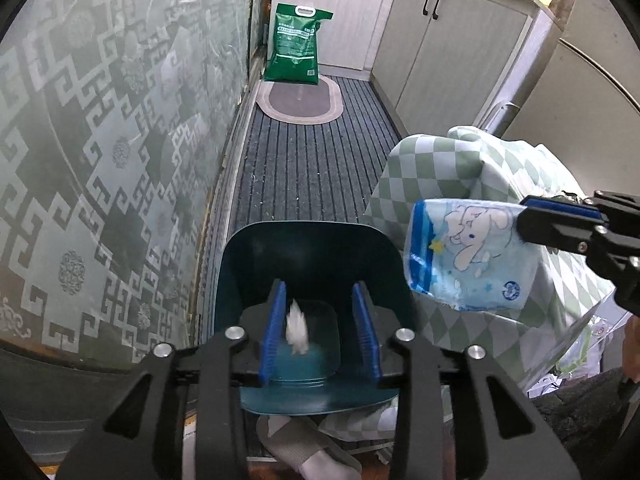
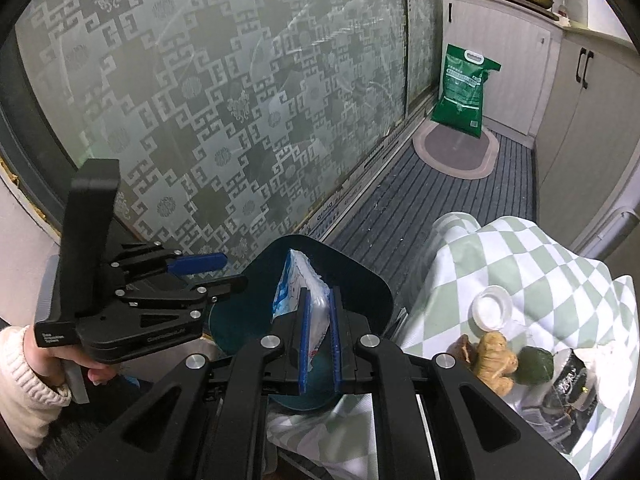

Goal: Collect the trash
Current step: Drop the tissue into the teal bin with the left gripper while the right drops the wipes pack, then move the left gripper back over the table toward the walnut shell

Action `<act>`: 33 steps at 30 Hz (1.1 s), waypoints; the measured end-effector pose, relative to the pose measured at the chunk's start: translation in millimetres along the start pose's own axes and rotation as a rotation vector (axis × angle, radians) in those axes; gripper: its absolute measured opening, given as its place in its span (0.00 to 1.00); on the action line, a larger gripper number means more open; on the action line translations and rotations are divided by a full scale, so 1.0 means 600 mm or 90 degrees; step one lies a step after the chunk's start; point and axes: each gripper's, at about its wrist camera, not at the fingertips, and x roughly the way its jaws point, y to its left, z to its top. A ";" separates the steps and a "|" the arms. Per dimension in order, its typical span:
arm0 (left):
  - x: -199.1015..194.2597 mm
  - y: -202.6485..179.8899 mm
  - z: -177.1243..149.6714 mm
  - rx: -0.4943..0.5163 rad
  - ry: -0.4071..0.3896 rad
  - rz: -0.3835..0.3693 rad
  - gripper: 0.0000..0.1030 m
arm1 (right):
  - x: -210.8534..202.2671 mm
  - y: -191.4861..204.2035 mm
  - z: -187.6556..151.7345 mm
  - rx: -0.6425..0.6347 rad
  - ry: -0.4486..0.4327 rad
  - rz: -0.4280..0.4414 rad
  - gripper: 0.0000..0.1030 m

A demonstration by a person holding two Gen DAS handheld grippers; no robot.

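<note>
The right gripper (image 2: 319, 330) is clamped on a blue tissue pack (image 1: 466, 254), just right of the dark teal bin (image 1: 316, 248); it should centre over the opening before letting go. The left gripper (image 1: 319, 330), jaws apart, hangs above a white scrap (image 1: 297, 330).

One dark teal bin (image 1: 316, 248), one white paper scrap (image 1: 297, 330), one blue tissue pack (image 1: 468, 256), one green sack (image 1: 298, 46), two grippers (image 1: 319, 320) (image 2: 319, 332).
</note>
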 end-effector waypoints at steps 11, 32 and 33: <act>0.008 0.009 -0.008 0.009 0.011 0.004 0.54 | 0.042 0.013 0.005 -0.005 0.040 0.000 0.09; -0.012 0.024 -0.009 0.003 -0.024 0.016 0.67 | 0.094 0.042 0.011 -0.023 0.078 -0.004 0.36; -0.017 0.024 -0.006 -0.001 -0.032 0.017 0.67 | 0.089 0.040 0.014 -0.019 0.069 -0.002 0.36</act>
